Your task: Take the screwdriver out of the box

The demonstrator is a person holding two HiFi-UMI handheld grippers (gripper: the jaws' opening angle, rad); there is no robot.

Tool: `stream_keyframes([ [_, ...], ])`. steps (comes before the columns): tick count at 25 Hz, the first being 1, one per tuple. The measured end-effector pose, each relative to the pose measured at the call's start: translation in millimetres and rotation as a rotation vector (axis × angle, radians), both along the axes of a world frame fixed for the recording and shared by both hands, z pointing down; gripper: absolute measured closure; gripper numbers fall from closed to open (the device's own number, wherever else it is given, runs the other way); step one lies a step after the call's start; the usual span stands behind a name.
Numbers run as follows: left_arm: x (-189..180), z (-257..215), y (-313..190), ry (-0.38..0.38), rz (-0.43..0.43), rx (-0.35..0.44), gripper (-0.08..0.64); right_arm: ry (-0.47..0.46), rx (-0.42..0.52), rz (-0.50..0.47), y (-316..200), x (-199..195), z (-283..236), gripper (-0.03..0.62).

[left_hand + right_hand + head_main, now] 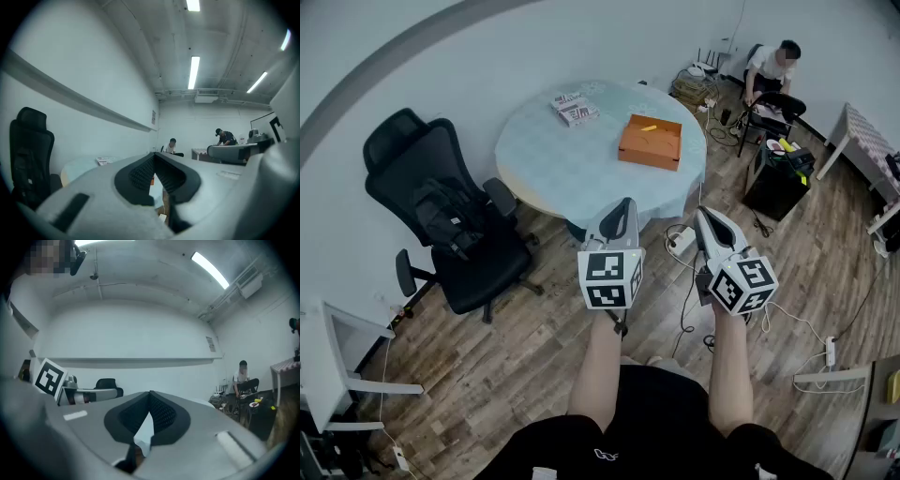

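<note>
An open orange box stands on the round table with the pale cloth, towards its right side. Inside it lies a small yellow-handled screwdriver. Both grippers hang over the wooden floor, well short of the table. My left gripper points at the table's near edge, jaws closed tip to tip with nothing in them. My right gripper is beside it, also shut and empty. In the left gripper view the fingertips meet; in the right gripper view the fingertips meet too.
A stack of booklets lies at the table's far side. A black office chair stands left of the table. Cables and a power strip lie on the floor below the grippers. A seated person and a black cart are at the back right.
</note>
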State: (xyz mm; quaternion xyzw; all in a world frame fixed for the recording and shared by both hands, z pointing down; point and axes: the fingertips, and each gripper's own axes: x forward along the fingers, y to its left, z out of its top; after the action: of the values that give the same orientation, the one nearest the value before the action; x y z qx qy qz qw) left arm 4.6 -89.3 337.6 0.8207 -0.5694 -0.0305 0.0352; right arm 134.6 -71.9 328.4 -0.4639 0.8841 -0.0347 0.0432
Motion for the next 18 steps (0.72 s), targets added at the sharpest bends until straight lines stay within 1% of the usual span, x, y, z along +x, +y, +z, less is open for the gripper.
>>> stream_keyframes([
  [4,-13.5,2.4,-0.7,0.018,0.014,-0.010,0.557,0.007,0.026,0.055,-1.8,-6.6,-1.8,0.586],
  [7,-17.5,-1.3,-2.8,0.020,0.022,0.005,0.557,0.028,0.033,0.057,-3.4,-13.3,-0.7,0.586],
  [12,-17.2,-2.3,-5.8,0.016,0.044,0.008,0.557,-0.006,0.045,0.080,-3.5,-8.0,-6.1,0.586],
  [18,-14.4,-7.8,-13.6,0.021,0.061,0.018,0.557,-0.003,0.055,0.092,-6.5,-4.0,-11.7,0.586],
])
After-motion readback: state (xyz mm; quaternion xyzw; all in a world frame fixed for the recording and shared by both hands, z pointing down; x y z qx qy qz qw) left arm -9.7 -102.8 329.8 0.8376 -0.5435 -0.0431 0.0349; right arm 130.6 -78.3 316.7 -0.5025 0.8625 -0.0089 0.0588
